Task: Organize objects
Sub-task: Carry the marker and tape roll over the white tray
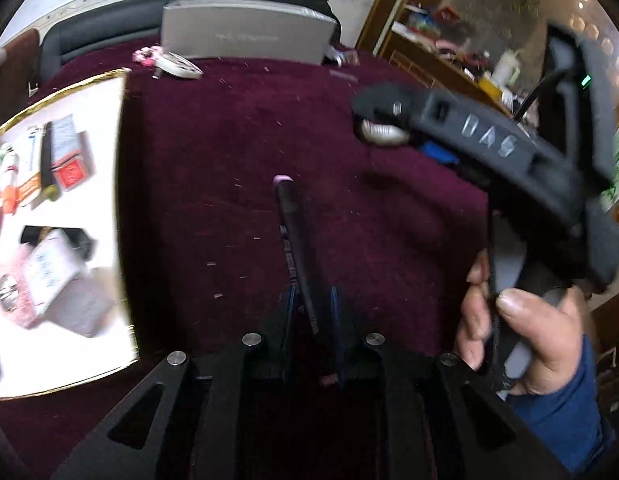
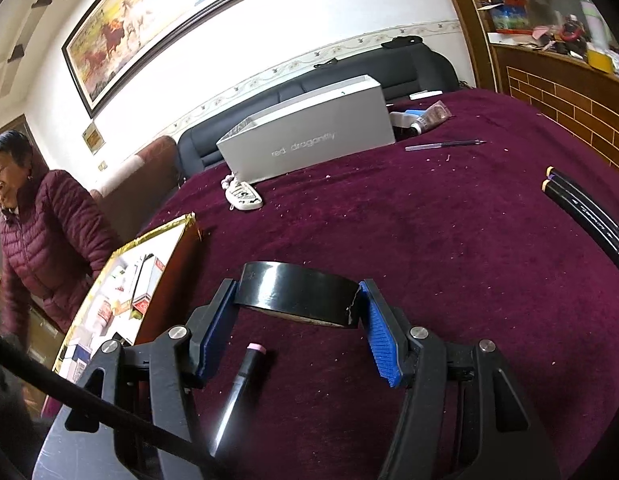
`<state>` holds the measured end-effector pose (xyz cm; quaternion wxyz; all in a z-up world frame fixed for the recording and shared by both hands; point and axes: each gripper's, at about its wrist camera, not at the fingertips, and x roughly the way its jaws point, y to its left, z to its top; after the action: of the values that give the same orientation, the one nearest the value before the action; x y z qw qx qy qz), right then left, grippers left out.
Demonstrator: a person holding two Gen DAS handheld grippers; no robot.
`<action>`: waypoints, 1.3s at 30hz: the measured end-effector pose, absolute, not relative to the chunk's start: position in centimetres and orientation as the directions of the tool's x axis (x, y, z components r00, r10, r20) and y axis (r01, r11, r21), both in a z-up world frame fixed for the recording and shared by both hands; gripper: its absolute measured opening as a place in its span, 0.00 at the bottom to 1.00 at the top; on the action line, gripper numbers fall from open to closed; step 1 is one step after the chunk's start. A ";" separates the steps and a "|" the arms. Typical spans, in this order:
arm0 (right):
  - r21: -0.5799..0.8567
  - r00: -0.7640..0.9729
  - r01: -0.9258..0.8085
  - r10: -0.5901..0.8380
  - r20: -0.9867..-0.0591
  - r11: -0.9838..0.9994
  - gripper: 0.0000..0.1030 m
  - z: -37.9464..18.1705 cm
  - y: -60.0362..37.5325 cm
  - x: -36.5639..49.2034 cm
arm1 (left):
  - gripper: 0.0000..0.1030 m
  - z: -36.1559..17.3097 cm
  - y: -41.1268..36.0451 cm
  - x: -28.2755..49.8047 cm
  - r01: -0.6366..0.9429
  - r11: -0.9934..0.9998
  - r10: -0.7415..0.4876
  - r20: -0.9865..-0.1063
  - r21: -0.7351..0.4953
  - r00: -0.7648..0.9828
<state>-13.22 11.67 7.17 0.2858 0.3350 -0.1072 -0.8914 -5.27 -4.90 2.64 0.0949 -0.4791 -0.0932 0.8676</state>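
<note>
My left gripper (image 1: 312, 294) is shut on a black marker with a pink cap (image 1: 287, 216), which sticks out forward, low over the maroon cloth (image 1: 229, 152). That marker (image 2: 245, 376) also shows under the right gripper in the right wrist view. My right gripper (image 2: 296, 302) is shut on a black tape roll (image 2: 293, 280), with both blue pads (image 2: 379, 332) against its sides and the roll just above the cloth. In the left wrist view the right gripper (image 1: 389, 132) hovers at the upper right, a person's hand (image 1: 521, 328) on its handle.
A gold-rimmed white tray (image 1: 123, 140) of small boxes and tubes lies at the left. A grey box (image 2: 309, 140) stands at the back, a white key fob (image 2: 243, 198) before it. A pen (image 2: 445, 145) and two black markers (image 2: 581, 208) lie at the right. A person (image 2: 41, 240) stands at the left.
</note>
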 end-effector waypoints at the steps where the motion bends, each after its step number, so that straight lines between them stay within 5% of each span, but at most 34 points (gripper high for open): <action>1: 0.386 -0.614 0.439 -0.584 -0.531 -0.811 0.58 7.3 11.8 -13.2 | 0.14 2.2 -4.2 -5.9 -0.059 -0.974 0.216 -0.831 -0.217 -0.512; 10: 0.395 -0.611 0.462 -0.608 -0.506 -0.794 0.58 7.9 12.1 -13.3 | 0.11 1.2 -1.7 -7.8 -0.038 -0.999 0.002 -0.820 0.023 -0.572; 19: 0.393 -0.603 0.476 -0.618 -0.505 -0.786 0.58 8.0 11.9 -13.2 | 0.11 3.5 -4.2 -5.4 -0.003 -0.998 0.053 -0.781 -0.066 -0.622; 39: 0.345 -0.539 0.545 -0.635 -0.554 -0.764 0.58 7.9 7.8 -10.7 | 0.11 7.7 -18.2 1.1 0.241 -0.957 -0.074 -0.669 -0.161 -0.740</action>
<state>-10.68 7.79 7.90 0.3373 0.3418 -0.0657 -0.8747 1.13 -18.15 7.70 -0.0853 -0.3504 -0.1191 0.9251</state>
